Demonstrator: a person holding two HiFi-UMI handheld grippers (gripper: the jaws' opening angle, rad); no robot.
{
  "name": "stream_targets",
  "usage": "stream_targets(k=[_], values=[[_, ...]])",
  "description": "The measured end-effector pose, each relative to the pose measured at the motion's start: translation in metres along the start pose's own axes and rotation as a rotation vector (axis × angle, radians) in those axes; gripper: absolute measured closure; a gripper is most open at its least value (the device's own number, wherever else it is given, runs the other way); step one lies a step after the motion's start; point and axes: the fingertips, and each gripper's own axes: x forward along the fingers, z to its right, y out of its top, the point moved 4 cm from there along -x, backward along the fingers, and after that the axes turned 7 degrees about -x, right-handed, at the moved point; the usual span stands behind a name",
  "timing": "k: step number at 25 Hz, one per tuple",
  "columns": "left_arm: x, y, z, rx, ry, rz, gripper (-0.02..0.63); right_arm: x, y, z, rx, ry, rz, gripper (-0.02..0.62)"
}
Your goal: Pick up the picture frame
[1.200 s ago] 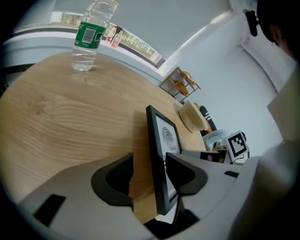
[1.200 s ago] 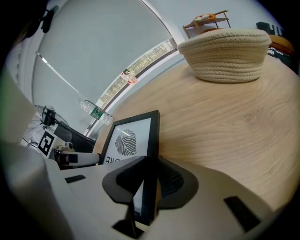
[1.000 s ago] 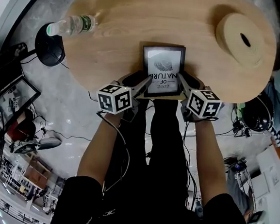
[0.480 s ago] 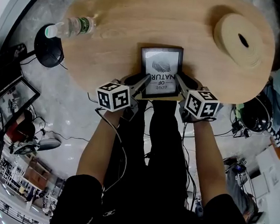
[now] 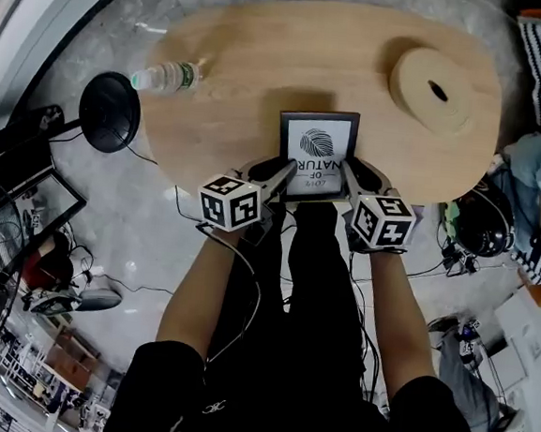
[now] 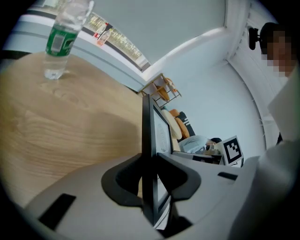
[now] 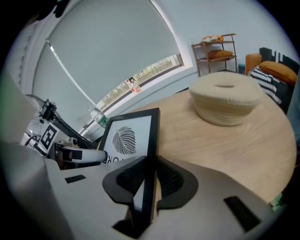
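Note:
The picture frame (image 5: 316, 153) is black-edged, with a white print of a leaf and lettering. It hangs upright over the near edge of the wooden table (image 5: 265, 59), held from both sides. My left gripper (image 5: 287, 171) is shut on its left edge, and my right gripper (image 5: 347, 173) is shut on its right edge. In the left gripper view the frame's edge (image 6: 146, 136) runs straight down between the jaws of the left gripper (image 6: 149, 176). The right gripper view shows the print (image 7: 125, 139) and the right gripper (image 7: 149, 180) clamped on the frame's side.
A clear plastic bottle with a green label (image 5: 170, 77) lies at the table's left. A round woven lid-like basket (image 5: 437, 91) sits at its right. A black round stand base (image 5: 110, 112) and cables lie on the floor to the left. Clothes and bags are piled at the right.
Both grippers have risen with the picture frame between them. It has come up off the table, and the table looks smaller and further away.

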Motion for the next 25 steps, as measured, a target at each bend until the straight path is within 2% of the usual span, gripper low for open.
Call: stream_targets(k=[4,8,10,13,17,21,25], values=[[-0.042,0.030,0.087,0.089,-0.040,0.065,0.500,-0.080,0.056,-0.027,-0.031,-0.034,0.096,0.509],[-0.087,0.101,0.176,0.271,-0.079,0.161,0.500,-0.148,0.150,-0.058,-0.104,-0.063,0.250,0.509],[-0.115,0.122,0.219,0.345,-0.107,0.206,0.500,-0.187,0.183,-0.078,-0.123,-0.065,0.318,0.509],[-0.167,0.130,0.284,0.442,-0.136,0.261,0.500,-0.257,0.213,-0.118,-0.167,-0.074,0.389,0.509],[-0.229,0.141,0.359,0.545,-0.179,0.359,0.499,-0.337,0.253,-0.166,-0.280,-0.090,0.511,0.509],[-0.269,0.156,0.415,0.656,-0.197,0.471,0.499,-0.390,0.289,-0.193,-0.357,-0.084,0.639,0.509],[-0.321,0.162,0.465,0.774,-0.194,0.543,0.497,-0.441,0.310,-0.233,-0.393,-0.072,0.735,0.509]])
